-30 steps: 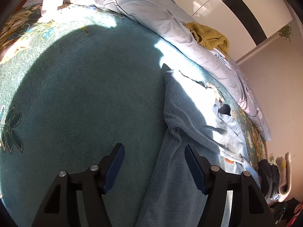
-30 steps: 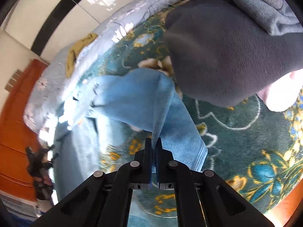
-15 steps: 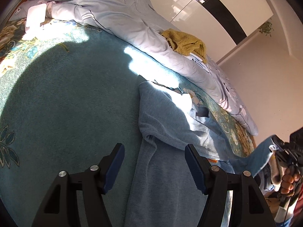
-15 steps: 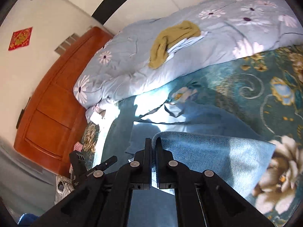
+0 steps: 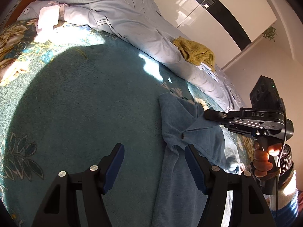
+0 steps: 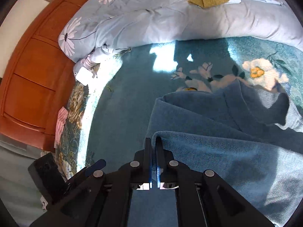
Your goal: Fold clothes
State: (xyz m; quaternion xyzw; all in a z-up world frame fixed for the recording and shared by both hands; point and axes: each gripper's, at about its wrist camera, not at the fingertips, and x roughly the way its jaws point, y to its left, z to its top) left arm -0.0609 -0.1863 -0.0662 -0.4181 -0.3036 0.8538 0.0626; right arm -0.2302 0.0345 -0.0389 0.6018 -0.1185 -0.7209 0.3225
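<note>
A blue fleece garment (image 5: 178,170) lies on a teal flowered blanket (image 5: 85,104) on the bed. My left gripper (image 5: 154,167) is open and empty, low over the blanket at the garment's left edge. My right gripper (image 6: 153,141) is shut on a folded edge of the blue garment (image 6: 217,145) and holds it lifted over the rest of the cloth. In the left wrist view the right gripper (image 5: 206,114) comes in from the right with that edge pinched and pulled taut.
A rumpled light-blue floral duvet (image 5: 123,20) runs along the far side. A mustard knit garment (image 5: 197,52) lies on it. A wooden headboard (image 6: 32,71) stands at the left in the right wrist view. A white wardrobe (image 5: 217,13) is behind the bed.
My right gripper has carried the garment's edge leftward across the bed, over the rest of the cloth, and now shows in the left wrist view. My left gripper stays open and has shifted left.
</note>
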